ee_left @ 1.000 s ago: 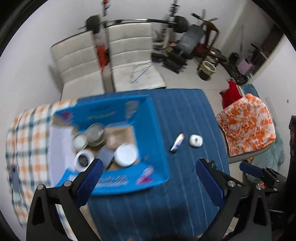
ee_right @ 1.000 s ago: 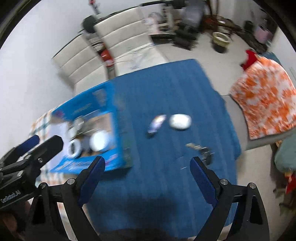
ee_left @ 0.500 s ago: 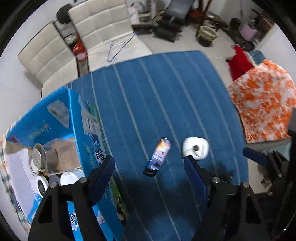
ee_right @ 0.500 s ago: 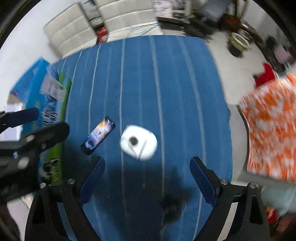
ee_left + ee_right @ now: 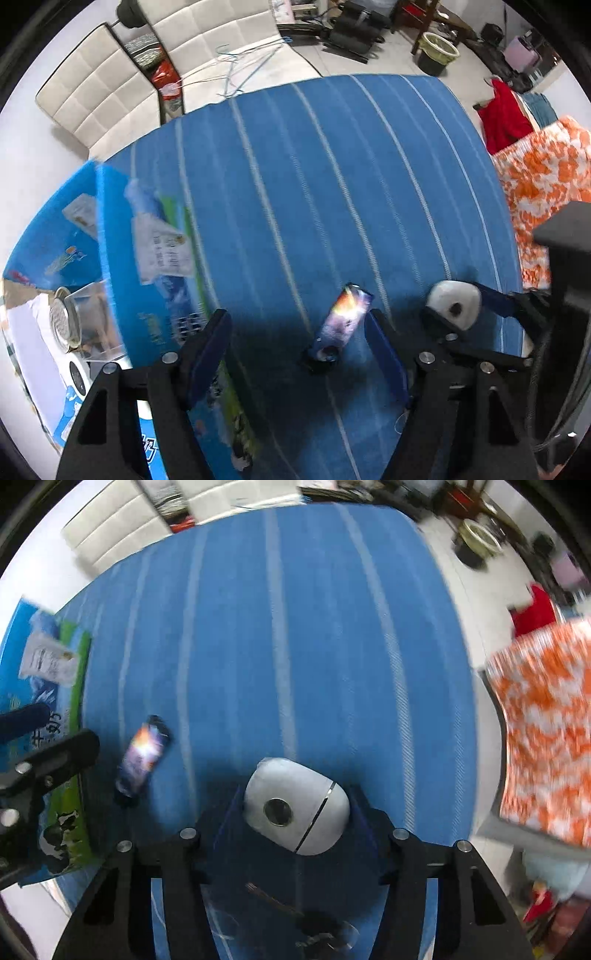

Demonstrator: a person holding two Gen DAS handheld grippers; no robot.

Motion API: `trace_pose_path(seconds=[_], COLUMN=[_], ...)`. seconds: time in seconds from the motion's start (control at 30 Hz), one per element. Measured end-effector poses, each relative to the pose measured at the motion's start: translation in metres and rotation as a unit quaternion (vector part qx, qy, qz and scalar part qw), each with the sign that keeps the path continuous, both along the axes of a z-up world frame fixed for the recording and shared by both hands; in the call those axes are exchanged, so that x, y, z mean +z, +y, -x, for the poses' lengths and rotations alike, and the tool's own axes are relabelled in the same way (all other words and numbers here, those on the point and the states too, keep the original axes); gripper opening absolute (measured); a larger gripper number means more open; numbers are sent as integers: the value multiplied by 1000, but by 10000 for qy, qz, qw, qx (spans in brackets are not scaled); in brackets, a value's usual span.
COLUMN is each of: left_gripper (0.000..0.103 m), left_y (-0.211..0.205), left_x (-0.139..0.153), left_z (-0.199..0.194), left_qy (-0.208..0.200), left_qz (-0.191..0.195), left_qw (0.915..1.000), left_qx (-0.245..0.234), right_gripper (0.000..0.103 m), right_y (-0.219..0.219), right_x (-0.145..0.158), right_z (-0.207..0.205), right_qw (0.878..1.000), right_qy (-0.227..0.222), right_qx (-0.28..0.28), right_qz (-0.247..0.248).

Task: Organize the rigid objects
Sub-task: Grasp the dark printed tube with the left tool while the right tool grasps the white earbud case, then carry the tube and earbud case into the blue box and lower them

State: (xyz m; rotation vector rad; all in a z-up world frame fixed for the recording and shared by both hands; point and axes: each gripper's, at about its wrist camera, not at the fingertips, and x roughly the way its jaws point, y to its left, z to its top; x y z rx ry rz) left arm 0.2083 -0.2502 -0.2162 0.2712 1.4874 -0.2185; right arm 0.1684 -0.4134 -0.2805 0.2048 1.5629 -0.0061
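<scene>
A white rounded case (image 5: 297, 806) with a round metal button lies on the blue striped tablecloth (image 5: 280, 635). My right gripper (image 5: 295, 812) has its jaws closed against both sides of it. The case also shows in the left wrist view (image 5: 453, 304). A small dark box with a colourful print (image 5: 343, 319) lies on the cloth between the open jaws of my left gripper (image 5: 299, 350), close to the right finger (image 5: 386, 356). It also shows in the right wrist view (image 5: 144, 755).
An open blue carton (image 5: 147, 280) stands at the left and holds a metal strainer (image 5: 62, 321), a clear container and white round things. White chairs (image 5: 110, 85) stand beyond the table. An orange patterned cushion (image 5: 546, 177) is at the right.
Both grippers have dropped toward the cloth. The right jaws have closed in around the white case. The left gripper has come down around the printed box.
</scene>
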Motion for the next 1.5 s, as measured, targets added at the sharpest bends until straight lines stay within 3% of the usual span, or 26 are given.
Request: trace_pose_path(seconds=[0.1,0.27,0.33,0.37,0.43,0.47,0.5,0.53,0.57,0.77,1.03,1.2,1.37,1.5], left_gripper=[73,73,73,74,68,58,38,27,23,23,23,23,23,23], left_y=[-12,-30,-28,-23,-17,-16,-17,-18,-18,-12,-9,11,29,67], left_x=[-12,-51,-67,-67,-67,-64,-61,-58,-57,-49,-17,11,68,109], left_z=[4,12,14,14,14,14,15,16,17,25,35,37,45,49], left_qy=[118,671,842,794,813,787,754,722,741,736,587,377,-5,-347], left_qz=[-28,-264,-416,-259,-58,-31,-2,2,21,266,585,924,1377,1598], left_qw=[9997,9962,9946,9960,9965,9968,9970,9972,9971,9969,9965,9949,9904,9865], left_qx=[-233,-478,-448,-318,-175,-143,-152,-179,-188,91,137,169,75,97], right_gripper=[59,60,60,60,61,61,60,60,60,60,60,60,60,60], right_y=[-14,-28,-32,-30,-29,-28,-26,-24,-24,-22,-9,-2,25,69], right_x=[-1,-1,-2,-2,-1,-1,-1,0,0,5,42,91,151,193], right_z=[9,24,33,36,37,38,38,38,38,40,50,57,66,69], right_qw=[9999,9997,9996,9996,9992,9991,9990,9990,9988,9985,9971,9944,9904,9869], right_qy=[109,-8,-55,-73,-158,-179,-167,-155,-137,-26,-352,-738,-1210,-1522], right_qx=[-123,-246,-283,-287,-352,-367,-357,-347,-374,-518,-676,-754,-664,-449], right_qz=[52,28,29,45,102,143,209,243,270,201,74,-3,-111,-275])
